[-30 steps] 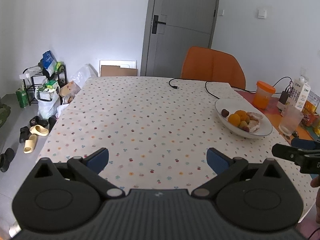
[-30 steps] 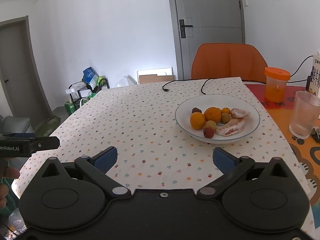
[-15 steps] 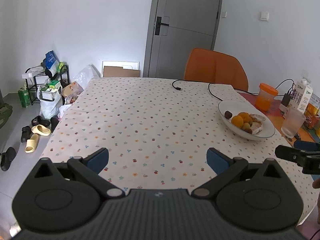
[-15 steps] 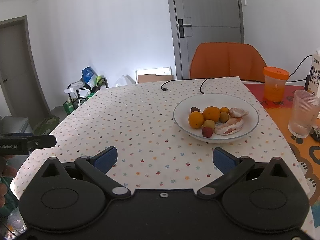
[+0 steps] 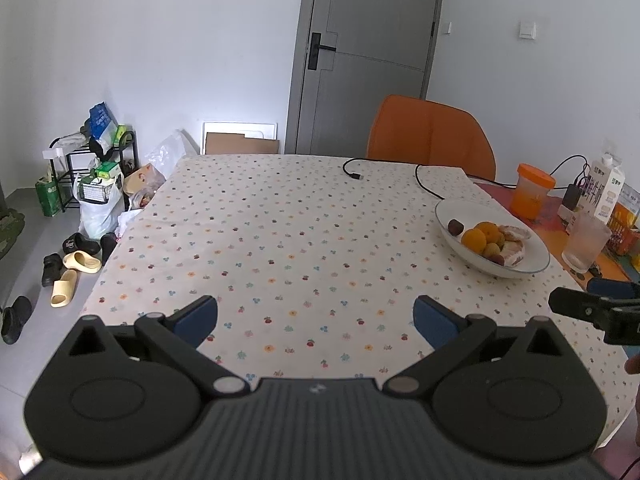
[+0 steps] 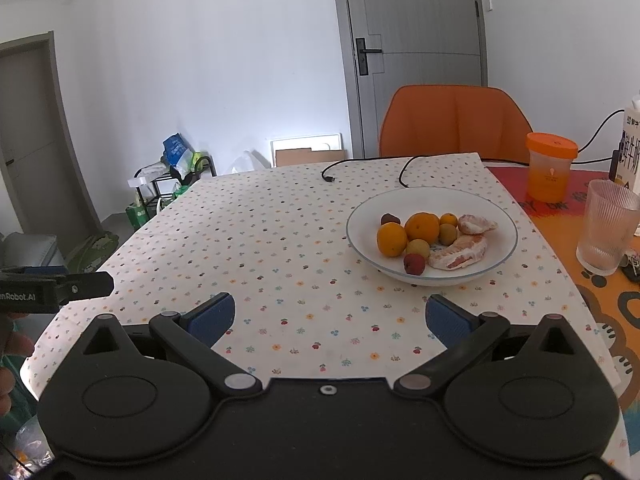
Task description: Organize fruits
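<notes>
A white bowl (image 6: 496,216) on the dotted tablecloth holds two oranges (image 6: 392,239), several small fruits, a red lychee (image 6: 414,264) and peeled pomelo pieces (image 6: 460,254). The bowl also shows at the right of the left wrist view (image 5: 452,210). My right gripper (image 6: 328,316) is open and empty, over the table's near edge, short of the bowl. My left gripper (image 5: 316,316) is open and empty, over the near edge, left of the bowl.
An orange chair (image 6: 452,124) stands at the far side. A black cable (image 6: 360,164) lies at the back of the table. An orange-lidded jar (image 6: 550,168), a ribbed glass (image 6: 608,228) and a milk carton (image 5: 606,188) stand right of the bowl. Shoes and a rack (image 5: 92,172) are on the floor at left.
Both grippers have drawn back a little from the table; the bowl looks slightly smaller and farther. Both stay open and empty. The fruit has not moved.
</notes>
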The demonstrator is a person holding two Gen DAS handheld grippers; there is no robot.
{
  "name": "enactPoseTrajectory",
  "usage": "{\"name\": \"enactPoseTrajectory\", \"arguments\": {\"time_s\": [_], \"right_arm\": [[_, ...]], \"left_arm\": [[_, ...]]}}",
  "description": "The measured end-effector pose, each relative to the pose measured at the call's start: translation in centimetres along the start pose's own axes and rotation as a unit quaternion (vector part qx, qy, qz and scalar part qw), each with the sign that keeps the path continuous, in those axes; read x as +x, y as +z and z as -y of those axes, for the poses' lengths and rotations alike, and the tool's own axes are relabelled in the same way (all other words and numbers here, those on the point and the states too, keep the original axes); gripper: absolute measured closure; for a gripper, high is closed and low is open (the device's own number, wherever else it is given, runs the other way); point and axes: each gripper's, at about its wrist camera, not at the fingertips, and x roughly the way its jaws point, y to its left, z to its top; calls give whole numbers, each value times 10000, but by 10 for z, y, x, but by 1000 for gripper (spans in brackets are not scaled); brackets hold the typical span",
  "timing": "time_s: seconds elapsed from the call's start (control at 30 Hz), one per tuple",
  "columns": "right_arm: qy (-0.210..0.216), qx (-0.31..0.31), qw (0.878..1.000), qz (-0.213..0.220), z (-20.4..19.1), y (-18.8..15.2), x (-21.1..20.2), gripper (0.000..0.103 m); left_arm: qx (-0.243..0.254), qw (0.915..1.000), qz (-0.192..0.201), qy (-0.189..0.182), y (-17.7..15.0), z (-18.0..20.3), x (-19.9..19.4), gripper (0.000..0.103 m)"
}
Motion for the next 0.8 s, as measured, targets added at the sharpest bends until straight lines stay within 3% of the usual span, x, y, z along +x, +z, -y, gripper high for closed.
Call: {"name": "enactPoseTrajectory", "arguments": {"time_s": [0.8], "right_arm": [[1,10,10000,-20,0,-1,0,0]], "left_arm": [[11,10000,29,9,-2,-1,1,0]]}}
